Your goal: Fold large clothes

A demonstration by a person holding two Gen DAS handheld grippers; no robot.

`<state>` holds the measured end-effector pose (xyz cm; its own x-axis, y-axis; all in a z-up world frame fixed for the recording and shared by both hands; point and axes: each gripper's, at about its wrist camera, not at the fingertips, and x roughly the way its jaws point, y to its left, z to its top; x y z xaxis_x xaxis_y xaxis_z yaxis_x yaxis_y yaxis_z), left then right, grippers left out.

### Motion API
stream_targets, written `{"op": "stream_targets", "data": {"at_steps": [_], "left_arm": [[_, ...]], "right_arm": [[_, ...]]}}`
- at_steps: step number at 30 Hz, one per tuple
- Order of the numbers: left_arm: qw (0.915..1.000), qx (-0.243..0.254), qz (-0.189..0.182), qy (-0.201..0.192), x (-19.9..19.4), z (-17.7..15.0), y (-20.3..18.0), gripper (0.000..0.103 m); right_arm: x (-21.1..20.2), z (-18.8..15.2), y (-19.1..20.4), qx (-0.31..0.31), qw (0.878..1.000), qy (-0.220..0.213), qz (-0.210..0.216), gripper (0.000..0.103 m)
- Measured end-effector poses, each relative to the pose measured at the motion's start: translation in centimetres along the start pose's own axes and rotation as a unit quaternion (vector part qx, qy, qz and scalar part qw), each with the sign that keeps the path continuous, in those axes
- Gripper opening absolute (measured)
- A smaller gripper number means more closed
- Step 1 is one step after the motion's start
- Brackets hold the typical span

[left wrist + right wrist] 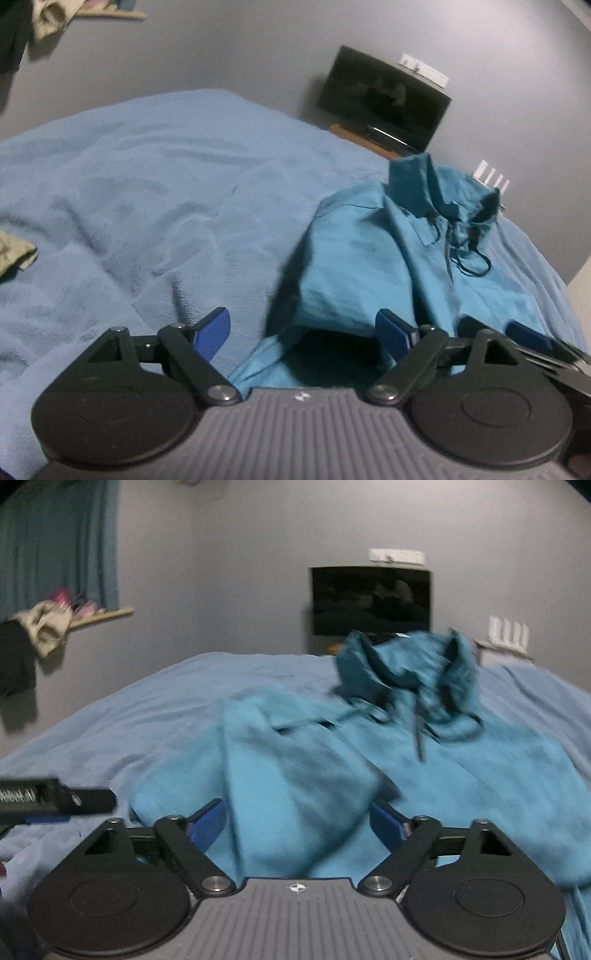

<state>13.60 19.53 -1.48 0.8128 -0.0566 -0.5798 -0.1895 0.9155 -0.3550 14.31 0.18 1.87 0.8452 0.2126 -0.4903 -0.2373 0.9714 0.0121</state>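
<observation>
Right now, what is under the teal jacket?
The teal jacket lies on a light blue blanket that covers the bed. The blanket shows all around it. What lies under the jacket's folded layers is covered, so I cannot tell.

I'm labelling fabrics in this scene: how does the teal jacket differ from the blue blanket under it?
The teal jacket is a deeper, greener blue; the blanket is paler. The jacket has a raised collar and dark drawcords; the blanket is plain. The jacket sits partly folded in a small heap; the blanket spreads across the whole bed. Both are soft, creased blue cloth.
</observation>
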Motion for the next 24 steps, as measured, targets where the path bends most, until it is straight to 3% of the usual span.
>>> {"op": "stream_targets", "data": {"at_steps": [6,7,8,11,14,18,21,24], "left_arm": [[0.9999,0.008,-0.013,0.003,1.8,0.5,0.3,0.085],[0.9998,0.011,-0.013,0.003,1.9,0.6,0.2,0.085],[0.9998,0.014,-0.013,0.005,2.2,0.5,0.2,0.085],[0.9995,0.015,-0.02,0.017,2.8,0.6,0.3,0.085],[0.9992,0.016,-0.029,0.022,3.0,0.6,0.3,0.085],[0.9987,0.031,-0.033,0.023,3.1,0.5,-0.6,0.085],[0.9982,0.044,-0.034,0.024,3.1,0.3,-1.4,0.085],[0.9975,0.057,-0.031,0.028,3.1,0.1,-2.1,0.085]], "right_arm": [[6.0,1.3,5.1,-0.089,0.994,0.05,-0.027,0.069],[6.9,1.3,5.6,-0.107,0.992,0.059,-0.043,0.051],[7.6,1.2,5.8,-0.121,0.989,0.068,-0.061,0.023],[6.9,1.6,4.1,-0.09,0.991,0.052,-0.08,0.005],[4.0,1.5,0.1,-0.044,0.994,0.013,-0.095,0.005],[-0.4,0.5,-7.0,0.014,0.989,-0.021,-0.148,0.004],[-2.1,-1.2,-12.7,0.092,0.979,-0.004,-0.181,0.004],[-1.8,-4.0,-16.5,0.153,0.97,0.035,-0.184,0.007]]}}
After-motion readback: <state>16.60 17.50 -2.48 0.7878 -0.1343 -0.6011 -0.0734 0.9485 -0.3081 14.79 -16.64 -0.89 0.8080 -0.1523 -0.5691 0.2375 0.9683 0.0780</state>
